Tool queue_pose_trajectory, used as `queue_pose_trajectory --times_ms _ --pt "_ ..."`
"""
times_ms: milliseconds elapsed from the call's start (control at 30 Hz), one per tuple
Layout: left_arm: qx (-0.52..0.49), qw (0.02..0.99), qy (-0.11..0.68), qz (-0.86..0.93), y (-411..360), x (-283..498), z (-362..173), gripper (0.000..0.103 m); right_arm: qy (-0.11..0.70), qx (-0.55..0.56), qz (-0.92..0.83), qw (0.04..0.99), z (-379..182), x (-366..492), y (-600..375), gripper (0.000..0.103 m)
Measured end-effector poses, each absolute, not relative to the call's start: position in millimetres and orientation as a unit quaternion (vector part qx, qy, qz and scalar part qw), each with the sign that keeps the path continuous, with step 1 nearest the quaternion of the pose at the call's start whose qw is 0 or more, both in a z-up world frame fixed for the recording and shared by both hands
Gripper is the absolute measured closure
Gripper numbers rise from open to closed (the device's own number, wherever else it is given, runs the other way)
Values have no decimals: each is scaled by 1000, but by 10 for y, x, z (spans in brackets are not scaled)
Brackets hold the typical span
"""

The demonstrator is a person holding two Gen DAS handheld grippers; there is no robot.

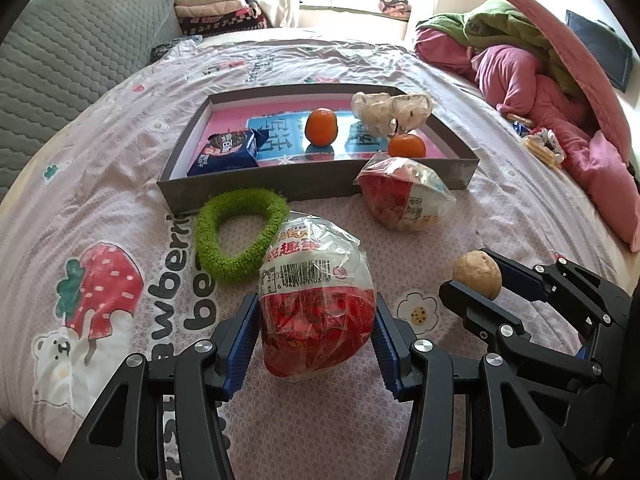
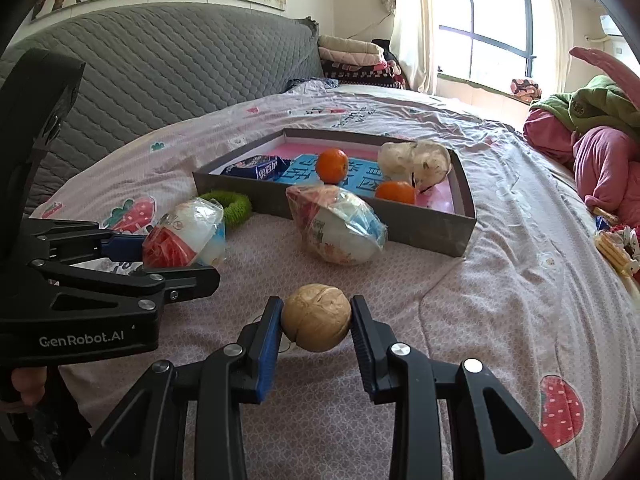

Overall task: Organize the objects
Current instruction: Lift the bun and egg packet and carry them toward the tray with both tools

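Observation:
My left gripper [image 1: 316, 320] is shut on a red-and-white wrapped egg-shaped snack [image 1: 316, 304], seen also in the right wrist view [image 2: 184, 236]. My right gripper [image 2: 316, 320] is shut on a tan walnut [image 2: 317, 317], also seen in the left wrist view [image 1: 478, 274]. A grey shallow box [image 1: 320, 188] lies ahead and holds two oranges [image 1: 321, 127] [image 1: 407, 146], a blue snack pack [image 1: 228, 152] and a crumpled white bag [image 1: 392, 110]. A second wrapped egg snack [image 1: 404, 196] lies against the box front. A green fuzzy ring [image 1: 240, 232] lies left of it.
All of it lies on a pink strawberry-print bedsheet [image 2: 500, 280]. A grey quilted headboard [image 2: 160, 68] stands at the left. Piled pink and green bedding [image 1: 540, 72] and small snack packs [image 1: 544, 146] lie at the right.

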State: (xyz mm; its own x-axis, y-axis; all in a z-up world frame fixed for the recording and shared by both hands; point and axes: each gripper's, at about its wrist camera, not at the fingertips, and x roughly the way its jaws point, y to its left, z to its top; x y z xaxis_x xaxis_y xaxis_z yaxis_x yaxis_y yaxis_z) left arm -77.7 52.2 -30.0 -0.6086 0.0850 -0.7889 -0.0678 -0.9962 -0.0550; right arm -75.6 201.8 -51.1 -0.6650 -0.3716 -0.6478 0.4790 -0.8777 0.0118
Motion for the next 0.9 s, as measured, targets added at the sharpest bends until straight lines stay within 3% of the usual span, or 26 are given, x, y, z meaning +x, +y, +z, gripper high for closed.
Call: queue_pose_trajectory --times_ms 900 --pt "-400 35 -11 916 499 -622 -118 48 67 282 -930 227 -267 -643 2115 69"
